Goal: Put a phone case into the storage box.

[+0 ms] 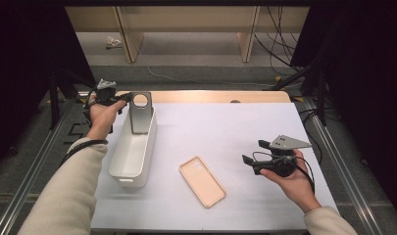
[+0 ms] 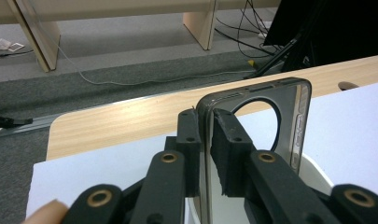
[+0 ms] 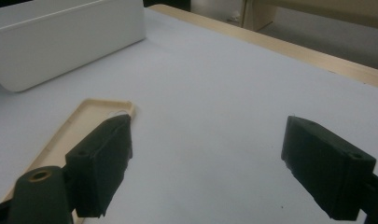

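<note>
Fingers of my left gripper (image 1: 126, 98) are clamped narrow on the edge of a grey phone case (image 1: 139, 113); in the left gripper view the two black pads (image 2: 226, 140) pinch its rim just below the round camera cut-out, with the case (image 2: 275, 121) standing between them. Case held upright, tilted a little, at the far end of the white bin (image 1: 133, 149), its lower part down inside the bin; whether it touches the bin floor I cannot tell. Bin lies lengthwise on the left of the bench (image 1: 225, 127), long side running near to far. My left hand (image 1: 104, 115) sits just left of the bin's far end, sleeve coming in from the near left corner. Right gripper (image 1: 252, 152) is over the right part of the bench, held level in my right hand (image 1: 291, 178), fingers pointing left and spread wide with nothing between them. In the right gripper view one finger (image 3: 102, 163) hangs above the near corner of a beige phone case (image 3: 79, 126); the other finger (image 3: 324, 165) is over bare white surface. Beige case (image 1: 202, 181) lies flat, open side up, near the middle of the bench, between the bin and my right gripper, apart from both. White bin wall (image 3: 60, 42) shows beyond it in that view.
</note>
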`<state>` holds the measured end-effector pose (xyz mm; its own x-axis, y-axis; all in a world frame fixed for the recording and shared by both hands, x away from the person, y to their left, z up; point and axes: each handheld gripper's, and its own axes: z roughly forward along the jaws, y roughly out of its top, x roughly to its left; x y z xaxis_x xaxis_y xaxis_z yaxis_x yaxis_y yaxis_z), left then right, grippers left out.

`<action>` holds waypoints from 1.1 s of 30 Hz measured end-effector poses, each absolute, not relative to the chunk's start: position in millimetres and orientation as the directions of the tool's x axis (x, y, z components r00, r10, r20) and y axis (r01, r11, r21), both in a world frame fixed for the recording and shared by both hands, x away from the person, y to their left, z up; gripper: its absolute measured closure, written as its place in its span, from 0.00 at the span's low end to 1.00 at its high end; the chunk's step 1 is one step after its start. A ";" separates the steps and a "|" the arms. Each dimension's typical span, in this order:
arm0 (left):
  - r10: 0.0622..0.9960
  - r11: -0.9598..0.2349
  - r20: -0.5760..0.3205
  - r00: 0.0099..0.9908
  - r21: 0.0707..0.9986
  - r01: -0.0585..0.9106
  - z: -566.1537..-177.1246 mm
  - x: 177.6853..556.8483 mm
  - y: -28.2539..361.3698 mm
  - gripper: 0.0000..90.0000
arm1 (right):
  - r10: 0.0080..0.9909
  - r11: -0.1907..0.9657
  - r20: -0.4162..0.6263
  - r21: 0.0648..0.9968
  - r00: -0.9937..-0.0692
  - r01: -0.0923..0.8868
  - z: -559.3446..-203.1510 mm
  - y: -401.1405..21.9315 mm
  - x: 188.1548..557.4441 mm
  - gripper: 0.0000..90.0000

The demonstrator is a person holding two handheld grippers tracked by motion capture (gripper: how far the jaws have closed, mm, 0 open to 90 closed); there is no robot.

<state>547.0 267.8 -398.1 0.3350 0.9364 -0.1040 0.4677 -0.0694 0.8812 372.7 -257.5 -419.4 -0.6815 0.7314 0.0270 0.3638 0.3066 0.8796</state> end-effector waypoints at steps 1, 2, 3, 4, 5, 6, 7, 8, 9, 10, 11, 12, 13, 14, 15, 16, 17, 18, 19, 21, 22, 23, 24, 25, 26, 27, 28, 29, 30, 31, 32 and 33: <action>0.937 -0.074 -0.100 0.335 0.880 0.469 -398.0 547.1 267.7 0.89 | 0.731 0.306 0.028 0.880 -0.681 0.364 -419.3 -257.5 372.7 0.19; 0.937 -0.079 -0.095 0.336 0.880 0.469 -397.9 547.2 267.5 0.88 | 0.731 0.307 0.027 0.879 -0.682 0.364 -419.2 -257.6 372.6 0.19; 0.939 -0.080 -0.092 0.333 0.879 0.470 -397.6 547.3 267.3 0.87 | 0.731 0.307 0.028 0.879 -0.682 0.365 -419.2 -257.6 372.6 0.19; 0.940 -0.080 -0.089 0.328 0.879 0.470 -397.0 547.3 267.3 0.85 | 0.732 0.306 0.028 0.880 -0.681 0.364 -419.3 -257.6 372.7 0.19; 0.942 -0.081 -0.087 0.325 0.879 0.471 -396.3 547.3 267.4 0.83 | 0.731 0.306 0.027 0.880 -0.681 0.364 -419.4 -257.5 372.7 0.19; 0.943 -0.084 -0.083 0.322 0.877 0.472 -395.6 547.2 267.4 0.81 | 0.731 0.306 0.028 0.879 -0.682 0.364 -419.4 -257.5 372.7 0.19; 0.945 -0.083 -0.083 0.317 0.875 0.476 -394.8 547.3 267.3 0.77 | 0.730 0.307 0.027 0.879 -0.682 0.364 -419.2 -257.6 372.6 0.19; 0.946 -0.073 -0.091 0.311 0.874 0.480 -394.0 547.3 267.5 0.72 | 0.730 0.307 0.028 0.880 -0.683 0.364 -419.1 -257.5 372.6 0.19; 0.948 -0.060 -0.103 0.302 0.873 0.484 -392.9 547.0 268.0 0.67 | 0.730 0.307 0.028 0.880 -0.683 0.364 -419.1 -257.4 372.6 0.19; 0.949 -0.051 -0.110 0.296 0.871 0.488 -391.9 546.8 268.6 0.63 | 0.730 0.307 0.028 0.879 -0.683 0.364 -419.2 -257.3 372.5 0.19; 0.950 -0.046 -0.114 0.291 0.870 0.491 -390.8 546.4 269.3 0.59 | 0.730 0.308 0.026 0.879 -0.683 0.363 -419.2 -257.3 372.5 0.19; 0.949 -0.038 -0.124 0.290 0.868 0.496 -389.6 546.0 270.1 0.55 | 0.730 0.308 0.027 0.880 -0.683 0.363 -419.2 -257.3 372.5 0.19; 0.948 -0.032 -0.132 0.290 0.866 0.498 -388.3 545.2 270.5 0.50 | 0.730 0.308 0.026 0.880 -0.683 0.363 -419.1 -257.2 372.4 0.19; 0.948 -0.034 -0.130 0.290 0.866 0.499 -386.6 544.2 270.7 0.46 | 0.730 0.308 0.026 0.880 -0.683 0.363 -419.1 -257.1 372.4 0.19; 0.950 -0.038 -0.124 0.287 0.866 0.499 -384.8 543.0 270.9 0.40 | 0.730 0.307 0.027 0.880 -0.683 0.363 -419.1 -257.1 372.5 0.19; 0.949 -0.034 -0.127 0.288 0.867 0.497 -383.0 541.8 271.1 0.35 | 0.731 0.307 0.026 0.880 -0.682 0.362 -419.3 -257.0 372.6 0.19; 0.947 -0.019 -0.146 0.287 0.864 0.503 -381.2 540.8 271.2 0.29 | 0.731 0.307 0.026 0.880 -0.681 0.363 -419.4 -256.9 372.7 0.19; 0.944 -0.012 -0.158 0.288 0.859 0.512 -379.3 539.6 271.5 0.21 | 0.732 0.308 0.025 0.879 -0.681 0.364 -419.4 -256.7 372.7 0.19; 0.944 -0.023 -0.150 0.293 0.858 0.512 -377.3 537.6 271.5 0.15 | 0.731 0.308 0.025 0.879 -0.682 0.363 -419.5 -256.5 372.6 0.19; 0.941 -0.054 -0.127 0.315 0.860 0.508 -373.8 532.9 271.5 0.08 | 0.730 0.309 0.025 0.880 -0.683 0.362 -419.5 -255.9 372.6 0.19; 0.939 -0.068 -0.116 0.323 0.859 0.507 -372.1 530.3 271.6 0.04 | 0.730 0.309 0.025 0.880 -0.683 0.362 -419.4 -255.8 372.5 0.19; 0.938 -0.078 -0.107 0.330 0.861 0.503 -370.4 527.4 271.9 0.01 | 0.730 0.310 0.024 0.879 -0.684 0.362 -419.4 -255.6 372.5 0.19; 0.938 -0.077 -0.106 0.331 0.865 0.495 -368.9 524.2 272.2 0.00 | 0.729 0.311 0.023 0.879 -0.684 0.362 -419.5 -255.4 372.5 0.19; 0.936 -0.077 -0.106 0.336 0.868 0.490 -367.6 520.7 272.9 0.00 | 0.729 0.312 0.023 0.879 -0.684 0.362 -419.4 -255.3 372.4 0.19; 0.935 -0.080 -0.104 0.340 0.870 0.486 -366.6 516.9 273.2 0.00 | 0.730 0.314 0.021 0.878 -0.683 0.362 -419.2 -255.3 372.2 0.19; 0.934 -0.084 -0.099 0.342 0.872 0.483 -366.0 512.7 273.2 0.00 | 0.731 0.312 0.021 0.879 -0.682 0.361 -418.9 -255.4 372.0 0.19; 0.934 -0.086 -0.097 0.344 0.873 0.480 -365.7 508.2 272.9 0.00 | 0.732 0.310 0.022 0.880 -0.681 0.361 -418.6 -255.6 371.9 0.19; 0.931 -0.088 -0.099 0.351 0.872 0.481 -365.9 503.5 272.1 0.00 | 0.732 0.310 0.022 0.880 -0.680 0.361 -418.4 -255.8 371.9 0.19; 0.927 -0.085 -0.106 0.359 0.875 0.477 -366.1 498.4 271.4 0.00 | 0.733 0.310 0.022 0.879 -0.680 0.362 -418.5 -255.8 372.0 0.19; 0.927 -0.084 -0.107 0.360 0.875 0.477 -366.5 493.2 270.5 0.00 | 0.733 0.309 0.022 0.879 -0.680 0.362 -418.7 -255.8 372.1 0.19; 0.926 -0.087 -0.105 0.362 0.875 0.475 -367.0 487.8 269.5 0.00 | 0.733 0.311 0.023 0.878 -0.680 0.364 -418.8 -255.7 372.1 0.19; 0.923 -0.090 -0.103 0.371 0.879 0.468 -367.3 482.3 268.6 0.00 | 0.733 0.312 0.022 0.878 -0.680 0.364 -418.8 -255.6 372.0 0.19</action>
